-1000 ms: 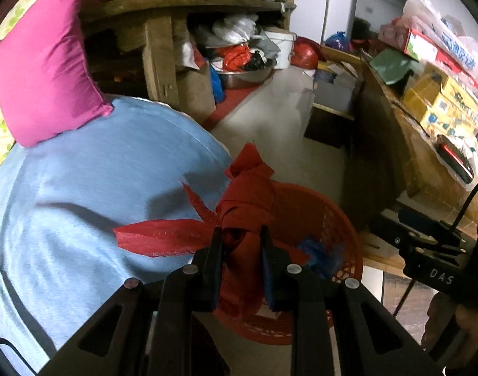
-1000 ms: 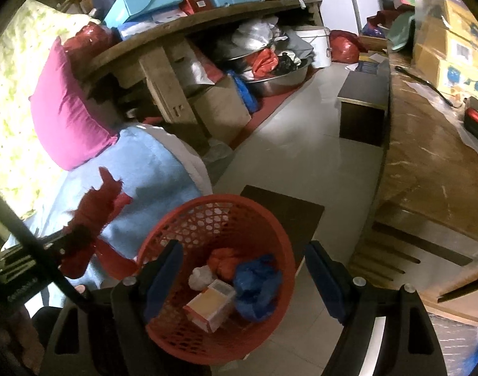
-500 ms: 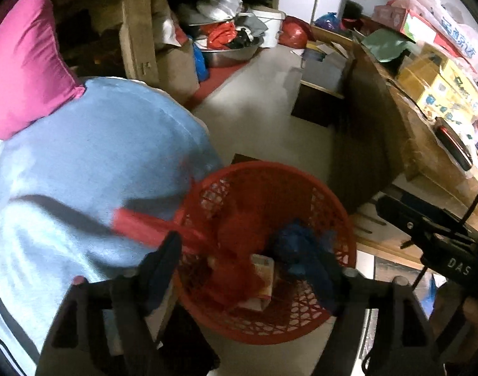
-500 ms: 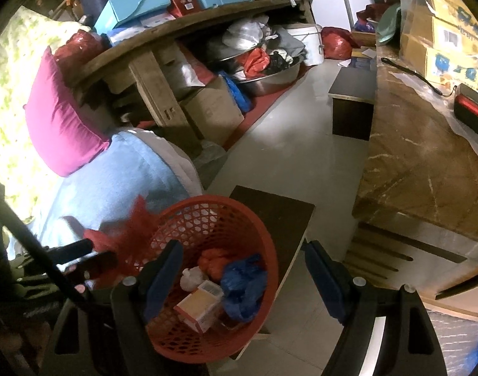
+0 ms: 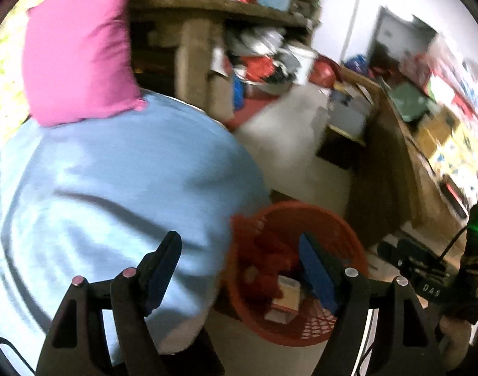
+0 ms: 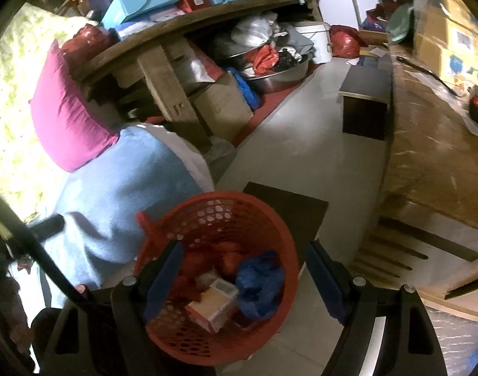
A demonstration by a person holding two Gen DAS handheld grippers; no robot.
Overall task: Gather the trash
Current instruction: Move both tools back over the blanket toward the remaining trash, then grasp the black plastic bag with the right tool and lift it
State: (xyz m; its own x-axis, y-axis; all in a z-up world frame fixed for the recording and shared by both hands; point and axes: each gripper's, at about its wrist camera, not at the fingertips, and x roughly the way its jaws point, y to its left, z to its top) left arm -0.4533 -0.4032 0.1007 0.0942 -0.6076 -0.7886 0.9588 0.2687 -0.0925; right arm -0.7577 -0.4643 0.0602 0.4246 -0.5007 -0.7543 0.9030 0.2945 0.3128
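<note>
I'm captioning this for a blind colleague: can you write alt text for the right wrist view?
The open right gripper hangs over a red mesh basket holding a blue bag, a small carton and red scraps. A blue bedcover and pink pillow lie left.

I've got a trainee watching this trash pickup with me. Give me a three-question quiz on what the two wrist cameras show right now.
1. True or false: the left gripper is clamped on a piece of red plastic.
2. Multiple choice: the blue plastic bag lies
A. on the light blue blanket
B. inside the red mesh basket
C. on the wooden counter
3. Fill in: the small cardboard box lies in the basket, just to the ___ of the blue bag in the right wrist view.

Key
1. False: its jaws are spread with nothing between them.
2. B
3. left
</note>
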